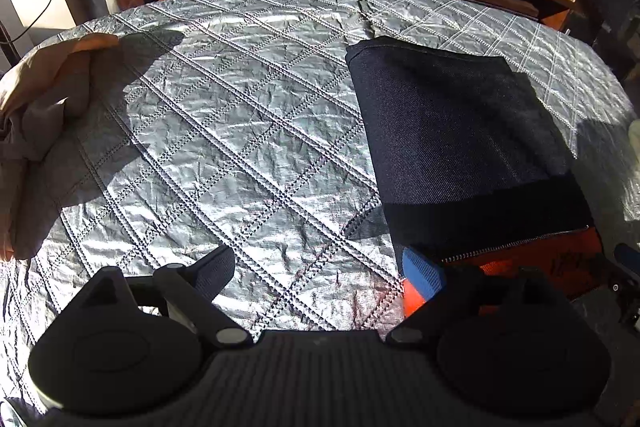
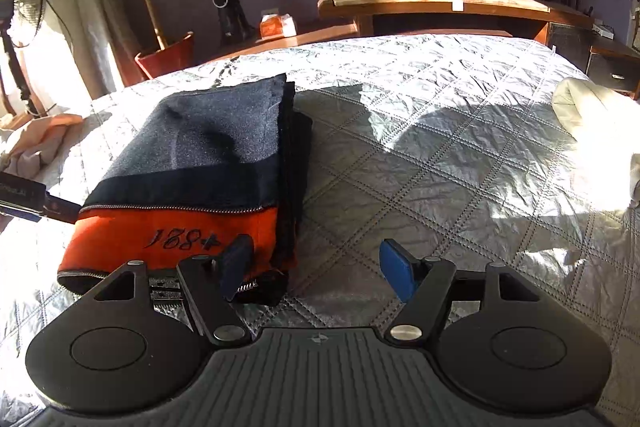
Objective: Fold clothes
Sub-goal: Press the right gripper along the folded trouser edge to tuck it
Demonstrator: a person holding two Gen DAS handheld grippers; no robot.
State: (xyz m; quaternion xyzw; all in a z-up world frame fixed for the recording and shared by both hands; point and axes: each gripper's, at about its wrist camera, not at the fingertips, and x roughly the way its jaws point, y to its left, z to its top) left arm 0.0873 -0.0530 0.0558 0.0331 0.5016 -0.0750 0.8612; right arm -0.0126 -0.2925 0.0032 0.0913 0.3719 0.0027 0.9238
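Folded garment on bed, both tools wide and empty
The folded dark garment (image 2: 208,155) with an orange band lies flat on the quilted bed cover (image 2: 440,167). The left tool (image 1: 324,267) and right tool (image 2: 316,263) hover at its near edge; a crumpled beige cloth (image 1: 40,115) lies well apart

Counts: 1 folded navy/orange garment (image 2: 192,163), ctr-left; 1 crumpled beige garment (image 1: 36,131), left edge; 1 cream item (image 2: 592,115), right edge; 2 grippers, bottom.
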